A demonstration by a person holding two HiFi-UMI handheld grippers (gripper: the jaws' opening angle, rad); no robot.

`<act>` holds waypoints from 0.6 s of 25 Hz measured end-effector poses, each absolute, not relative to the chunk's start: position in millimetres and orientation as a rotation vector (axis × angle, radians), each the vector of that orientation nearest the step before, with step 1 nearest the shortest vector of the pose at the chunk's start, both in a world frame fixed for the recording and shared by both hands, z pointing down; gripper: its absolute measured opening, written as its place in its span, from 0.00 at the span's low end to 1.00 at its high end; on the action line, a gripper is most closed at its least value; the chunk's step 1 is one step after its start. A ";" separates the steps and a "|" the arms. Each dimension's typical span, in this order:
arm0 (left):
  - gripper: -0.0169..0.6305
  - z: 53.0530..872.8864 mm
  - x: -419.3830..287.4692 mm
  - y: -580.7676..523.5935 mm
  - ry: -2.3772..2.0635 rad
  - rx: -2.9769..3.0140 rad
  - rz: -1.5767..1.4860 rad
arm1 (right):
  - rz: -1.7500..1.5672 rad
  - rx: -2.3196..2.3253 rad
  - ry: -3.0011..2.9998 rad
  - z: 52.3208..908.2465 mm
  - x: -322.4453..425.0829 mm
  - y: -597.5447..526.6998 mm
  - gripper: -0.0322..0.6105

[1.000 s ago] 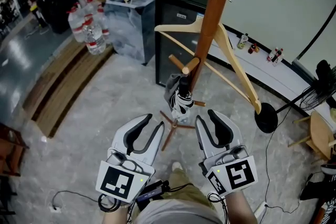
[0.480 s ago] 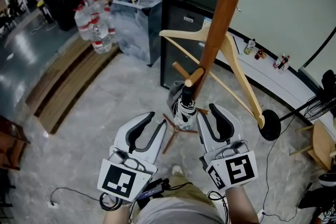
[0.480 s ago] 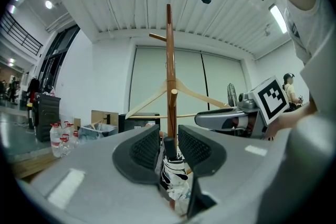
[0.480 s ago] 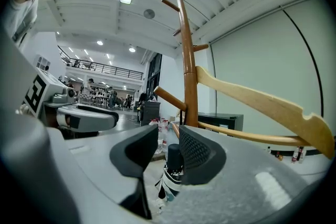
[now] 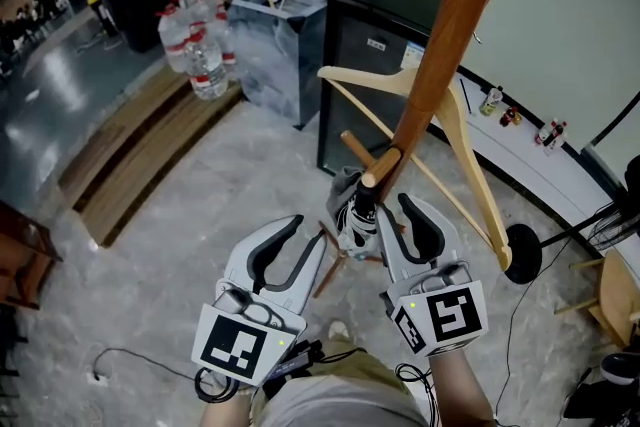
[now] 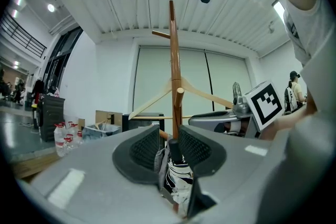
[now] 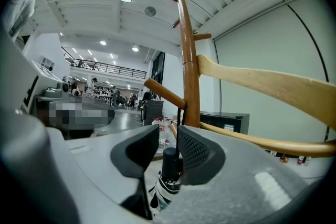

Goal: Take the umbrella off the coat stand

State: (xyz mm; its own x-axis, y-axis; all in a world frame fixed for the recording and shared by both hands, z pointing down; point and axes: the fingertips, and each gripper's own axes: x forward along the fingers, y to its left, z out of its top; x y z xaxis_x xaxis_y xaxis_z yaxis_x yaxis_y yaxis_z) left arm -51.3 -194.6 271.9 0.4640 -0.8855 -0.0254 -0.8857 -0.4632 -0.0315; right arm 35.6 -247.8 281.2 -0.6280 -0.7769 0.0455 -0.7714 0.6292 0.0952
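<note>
A folded black-and-white umbrella (image 5: 352, 220) hangs by its strap from a low peg of the brown wooden coat stand (image 5: 440, 45). My right gripper (image 5: 393, 210) reaches level at it. In the right gripper view, the umbrella's black handle (image 7: 169, 162) stands between the closing jaws of the right gripper (image 7: 168, 136), close to the right pad with a gap on the left. My left gripper (image 5: 308, 233) is open just left of the umbrella. In the left gripper view, the umbrella (image 6: 176, 178) and the stand (image 6: 172, 60) show beyond the left gripper (image 6: 169, 136).
A wooden hanger (image 5: 455, 130) hangs on the stand above and right of the umbrella. A black cabinet (image 5: 385, 25) is behind the stand, a lined bin (image 5: 270, 35) and water bottles (image 5: 200, 55) to its left. A black round base (image 5: 520, 240) sits at the right.
Both grippers have moved forward toward the coat stand. The right gripper now has the umbrella's handle between its jaws, which have narrowed slightly. The left stays open beside it.
</note>
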 end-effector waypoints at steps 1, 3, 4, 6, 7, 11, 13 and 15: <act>0.20 272.2 -51.8 -195.4 1.613 -2.649 0.007 | -0.101 1.310 -2.760 282.4 35.3 -250.5 0.22; 0.20 272.8 -52.7 -197.1 1.627 -2.641 0.006 | -0.098 1.303 -2.758 284.8 34.5 -255.8 0.22; 0.20 272.8 -53.1 -198.0 1.633 -2.637 0.007 | -0.098 1.301 -2.757 285.5 34.2 -258.6 0.22; 0.20 272.8 -54.0 -199.7 1.645 -2.630 0.005 | -0.104 1.306 -2.757 285.4 34.0 -263.7 0.20; 0.20 273.3 -54.5 -200.4 1.652 -2.628 0.002 | -0.107 1.307 -2.757 285.4 33.9 -266.2 0.19; 0.20 276.5 -55.5 -203.4 1.684 -2.618 -0.004 | -0.093 1.300 -2.757 289.9 32.8 -276.6 0.19; 0.20 277.4 -55.7 -204.5 1.693 -2.613 -0.008 | -0.084 1.301 -2.761 291.1 32.3 -280.8 0.19; 0.20 278.5 -56.0 -205.1 1.701 -2.610 -0.011 | -0.075 1.297 -2.768 291.6 31.1 -283.4 0.19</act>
